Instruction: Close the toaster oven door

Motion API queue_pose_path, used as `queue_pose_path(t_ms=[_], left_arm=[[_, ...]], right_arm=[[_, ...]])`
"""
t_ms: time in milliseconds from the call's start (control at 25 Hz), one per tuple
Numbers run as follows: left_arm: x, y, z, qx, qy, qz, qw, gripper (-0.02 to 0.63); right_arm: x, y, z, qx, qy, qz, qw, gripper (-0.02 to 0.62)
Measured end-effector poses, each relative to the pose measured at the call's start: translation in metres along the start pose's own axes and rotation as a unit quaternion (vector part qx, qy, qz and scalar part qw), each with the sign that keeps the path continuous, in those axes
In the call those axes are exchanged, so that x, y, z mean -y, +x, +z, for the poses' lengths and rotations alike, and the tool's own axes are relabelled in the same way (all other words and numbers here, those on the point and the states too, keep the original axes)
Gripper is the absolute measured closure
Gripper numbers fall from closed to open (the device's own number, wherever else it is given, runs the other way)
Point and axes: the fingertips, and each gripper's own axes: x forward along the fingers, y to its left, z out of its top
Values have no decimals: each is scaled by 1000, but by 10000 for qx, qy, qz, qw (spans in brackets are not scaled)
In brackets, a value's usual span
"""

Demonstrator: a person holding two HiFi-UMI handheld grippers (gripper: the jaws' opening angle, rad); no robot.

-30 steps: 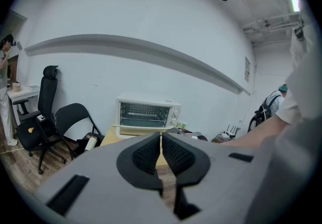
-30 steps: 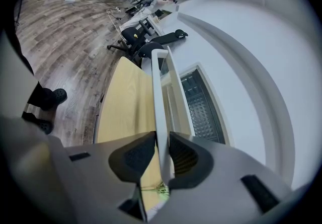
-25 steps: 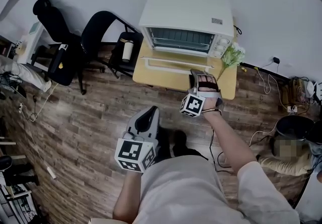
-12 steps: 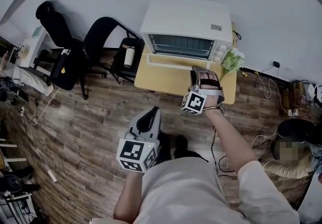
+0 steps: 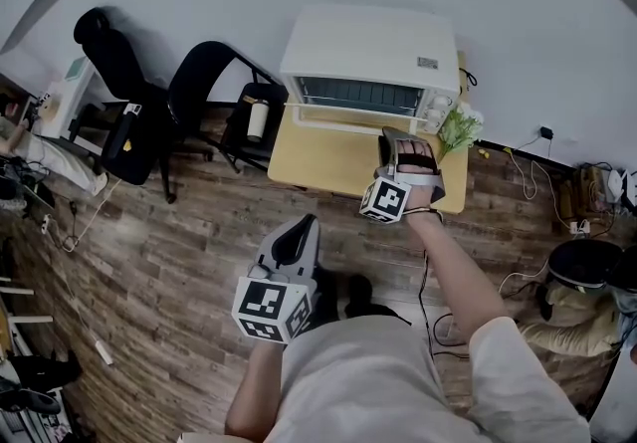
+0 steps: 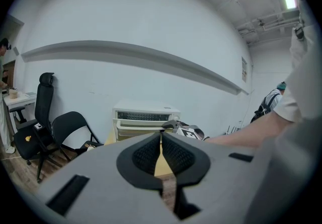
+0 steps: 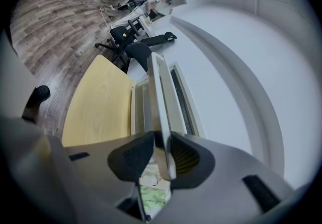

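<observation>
On the pale wooden table (image 5: 318,160), the white box-shaped toaster oven's (image 5: 370,43) half-raised door (image 5: 338,115) is hard to make out, its white bar handle (image 7: 156,92) clamped in the right gripper (image 7: 162,156), whose jaws have just been opening and hide its end, while the left gripper (image 6: 161,153) is closed and empty.

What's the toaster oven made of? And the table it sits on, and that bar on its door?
Toaster oven: probably painted metal, going by its smooth, matte white shell, though plastic is possible. Table: looks like wood or wood-look laminate, pale yellow with faint streaks. Door handle: a smooth white bar, metal or plastic, can't tell which.
</observation>
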Motion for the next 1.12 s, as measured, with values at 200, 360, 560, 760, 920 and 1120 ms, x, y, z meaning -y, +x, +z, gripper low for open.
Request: queue_pose_path(t_ms=[200, 360, 560, 760, 920, 1120], left_arm=[[-2, 2, 1, 3, -9, 1, 10000, 592], [0, 4, 2, 22, -8, -31, 10000, 592], [0, 7, 2, 8, -12, -40, 10000, 592], [-2, 8, 2, 4, -25, -39, 10000, 592], [-3, 8, 3, 1, -33, -37, 10000, 592], [-5, 11, 4, 5, -37, -54, 10000, 592]], right_arm=[[7, 9, 1, -16, -85, 45, 10000, 491], [12, 12, -1, -22, -186, 33, 9998, 492], [18, 17, -1, -3, 138, 132, 9998, 486], [23, 22, -1, 15, 120, 129, 9998, 486], [28, 26, -1, 48, 158, 158, 9997, 485], [34, 35, -1, 91, 155, 175, 9997, 485]])
